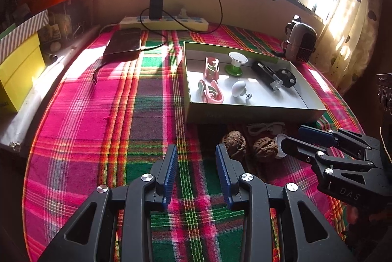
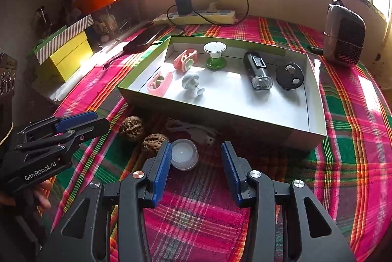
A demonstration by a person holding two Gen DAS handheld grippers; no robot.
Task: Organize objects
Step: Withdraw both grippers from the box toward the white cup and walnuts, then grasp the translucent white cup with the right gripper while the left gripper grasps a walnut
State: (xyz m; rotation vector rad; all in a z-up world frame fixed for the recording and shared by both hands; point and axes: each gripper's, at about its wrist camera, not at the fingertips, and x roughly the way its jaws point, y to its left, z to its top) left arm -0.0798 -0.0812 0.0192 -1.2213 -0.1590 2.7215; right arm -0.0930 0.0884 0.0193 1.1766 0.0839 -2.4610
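A shallow white box (image 1: 254, 112) (image 2: 220, 119) stands on the plaid cloth and holds two pink clips, a green-and-white spool, a white knob, a black torch and a black oval disc. In front of it lie two walnuts (image 1: 234, 143) (image 2: 131, 127), a white cable (image 2: 193, 131) and a small white tealight (image 2: 184, 156). My right gripper (image 2: 196, 144) (image 1: 292, 138) is open around the tealight, which sits close to its left finger and clear of the right one. My left gripper (image 1: 196, 146) (image 2: 100, 119) is open and empty, just left of the walnuts.
A power strip (image 1: 164, 23) with a black charger and cable lies at the back by the wall. A dark phone (image 1: 123, 42) rests left of the box, and a metal-and-mesh device (image 2: 344, 35) stands at the back right. Yellow and orange boxes (image 2: 68, 53) border the left.
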